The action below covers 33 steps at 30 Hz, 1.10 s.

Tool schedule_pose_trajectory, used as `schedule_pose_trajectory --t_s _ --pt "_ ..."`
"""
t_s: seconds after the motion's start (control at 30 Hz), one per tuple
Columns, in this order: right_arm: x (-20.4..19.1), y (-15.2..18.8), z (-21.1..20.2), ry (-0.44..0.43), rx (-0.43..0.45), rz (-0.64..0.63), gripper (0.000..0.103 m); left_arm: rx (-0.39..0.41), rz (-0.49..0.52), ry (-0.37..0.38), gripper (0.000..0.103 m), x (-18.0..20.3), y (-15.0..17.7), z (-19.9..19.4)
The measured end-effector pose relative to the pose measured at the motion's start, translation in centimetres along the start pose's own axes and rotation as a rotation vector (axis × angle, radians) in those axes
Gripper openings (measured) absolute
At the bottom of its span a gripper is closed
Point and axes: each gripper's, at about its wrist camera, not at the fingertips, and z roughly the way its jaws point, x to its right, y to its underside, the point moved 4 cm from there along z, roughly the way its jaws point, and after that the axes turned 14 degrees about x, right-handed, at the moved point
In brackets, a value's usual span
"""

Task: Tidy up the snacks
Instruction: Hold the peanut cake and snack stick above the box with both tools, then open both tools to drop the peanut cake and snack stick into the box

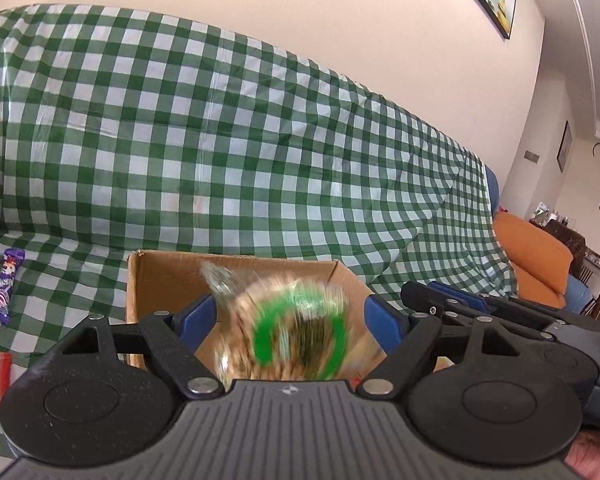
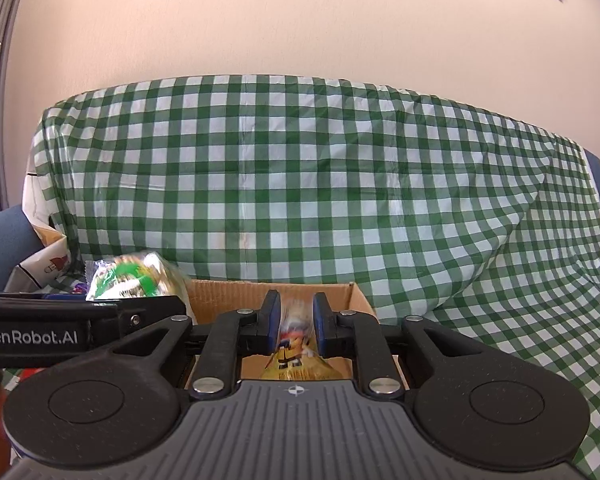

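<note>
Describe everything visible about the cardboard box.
The cardboard box is plain brown corrugated card, open at the top, standing upright on the green checked cloth in front of the covered sofa back. Its inner walls look bare. The left hand-held gripper holds a clear, green-labelled snack pack over its opening; the right hand-held gripper holds a yellow snack packet above it. Its floor is hidden.

We see the left gripper (image 1: 290,320): black linkage arms, blue pads, silver pivot screws, ribbed grey base with small compass mark. Right gripper (image 2: 296,322) identical; white "GenRobot.AI" lettering on the left one's side.
</note>
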Motion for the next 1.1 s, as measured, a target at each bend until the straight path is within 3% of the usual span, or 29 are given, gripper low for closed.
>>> schedule_pose_trajectory --t_s 0.07,0.13,0.37,0.7,0.83,1.1 --pt "0.5 0.0 0.2 0.018 -0.005 0.006 0.039 0.005 -0.012 -0.002 0.086 -0.1 -0.1 0.0" --pt "0.8 0.0 0.3 0.033 -0.007 0.005 0.044 0.008 -0.019 -0.004 0.086 -0.2 -0.1 0.0" --pt "0.6 0.1 0.6 0.050 -0.012 0.008 0.045 0.027 -0.016 -0.009 0.085 -0.6 -0.7 -0.6" --pt "-3.1 -0.3 0.8 0.013 0.035 0.019 0.045 0.026 -0.030 -0.049 0.039 -3.8 -2.0 -2.3" --pt "-5.7 -0.1 0.7 -0.027 0.034 0.024 0.044 0.033 -0.056 -0.101 0.036 -6.6 -3.0 -3.1" --pt "-12.3 0.1 -0.5 -0.140 0.032 0.030 0.032 0.025 -0.117 -0.246 0.036 -13.7 -4.3 -5.3"
